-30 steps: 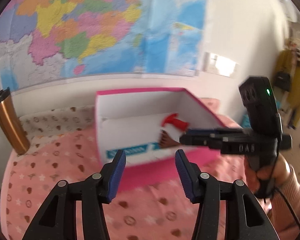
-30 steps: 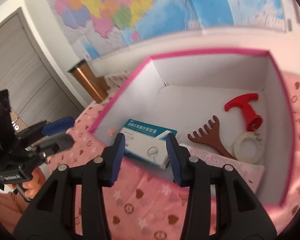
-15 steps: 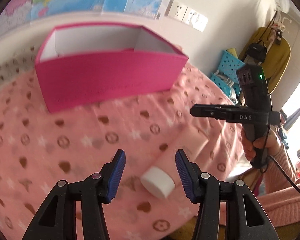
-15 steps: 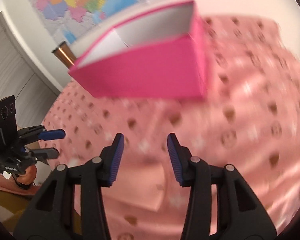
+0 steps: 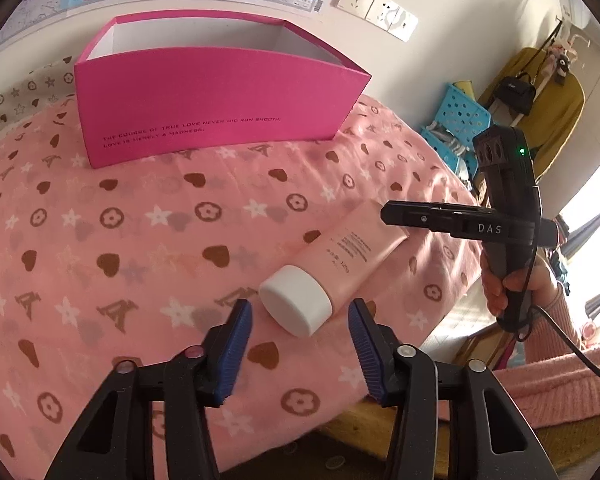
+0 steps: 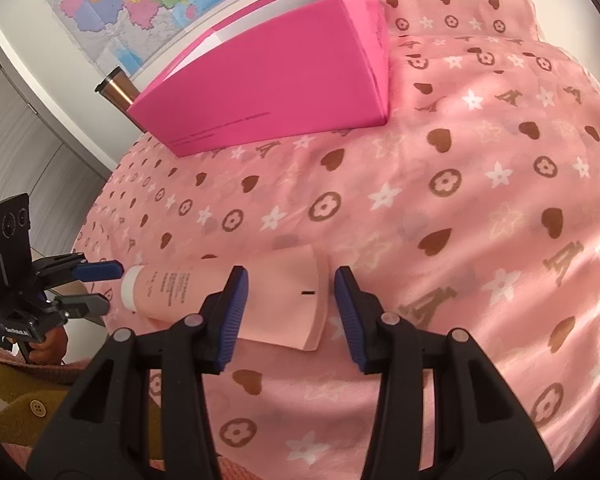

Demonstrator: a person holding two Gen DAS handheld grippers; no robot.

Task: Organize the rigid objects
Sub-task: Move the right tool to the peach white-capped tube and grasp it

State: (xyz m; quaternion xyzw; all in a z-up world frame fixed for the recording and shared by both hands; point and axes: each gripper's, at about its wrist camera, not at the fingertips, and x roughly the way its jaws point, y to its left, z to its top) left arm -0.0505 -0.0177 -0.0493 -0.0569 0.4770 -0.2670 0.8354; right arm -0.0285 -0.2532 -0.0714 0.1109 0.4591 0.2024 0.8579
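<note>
A pink tube with a white cap (image 5: 332, 268) lies on the pink patterned cloth near the table's front edge. My left gripper (image 5: 300, 316) is open, its pads either side of the white cap, not touching it. My right gripper (image 6: 288, 284) is open over the tube's flat crimped end (image 6: 296, 292). A magenta open box (image 5: 216, 96) stands at the back; it also shows in the right wrist view (image 6: 276, 76). Its contents are hidden from both views.
A copper travel mug (image 6: 116, 88) stands behind the box by the wall. A blue plastic basket (image 5: 460, 120) sits beyond the table's right side. The table's front edge (image 5: 380, 412) is just under my left gripper.
Both grippers have pulled back from the box and dropped low toward the tube. The tube now lies between them, cap at the left gripper, crimped end at the right.
</note>
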